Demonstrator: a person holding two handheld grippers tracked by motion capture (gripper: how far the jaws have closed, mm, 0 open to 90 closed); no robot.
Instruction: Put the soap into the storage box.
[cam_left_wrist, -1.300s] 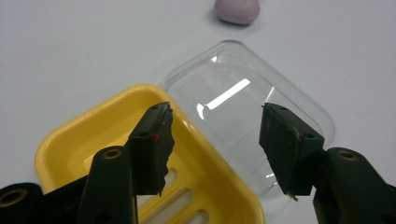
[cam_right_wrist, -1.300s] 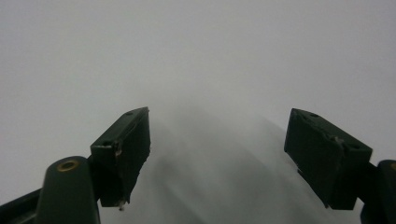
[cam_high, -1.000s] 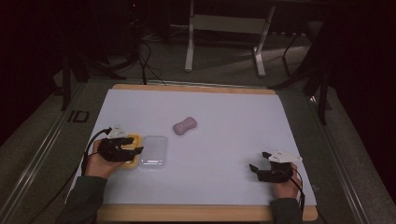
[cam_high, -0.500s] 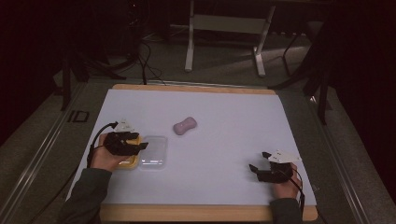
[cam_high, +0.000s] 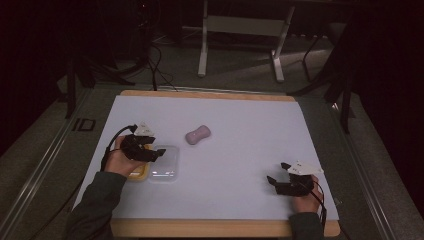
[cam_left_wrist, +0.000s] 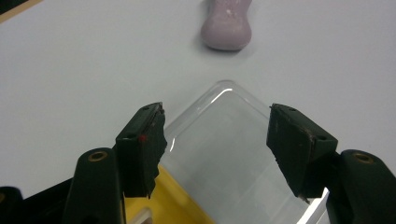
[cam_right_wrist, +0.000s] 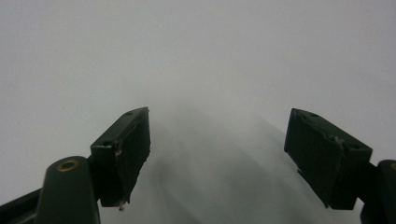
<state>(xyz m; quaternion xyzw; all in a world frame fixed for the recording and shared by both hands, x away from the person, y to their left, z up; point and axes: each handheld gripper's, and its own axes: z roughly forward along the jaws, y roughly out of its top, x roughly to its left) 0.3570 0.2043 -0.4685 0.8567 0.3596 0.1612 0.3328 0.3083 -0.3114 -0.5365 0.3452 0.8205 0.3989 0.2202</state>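
Observation:
A clear plastic lid lies flat on the white table, its left edge against a yellow container. My left gripper hovers over that edge; its jaws have just been opening and now stand apart. In the left gripper view the clear lid lies below and between the jaws of the left gripper, and the pads do not press on it; the yellow container shows under the left jaw. A pink rounded block lies farther off. My right gripper rests open at the front right, holding nothing.
The white table mat ends in a wooden edge at the front. Metal stand legs and cables lie on the floor beyond the table.
The left gripper has shifted slightly away from the person, over the lid's edge, and its jaws have spread. The lid, the pink block and the right gripper have not moved.

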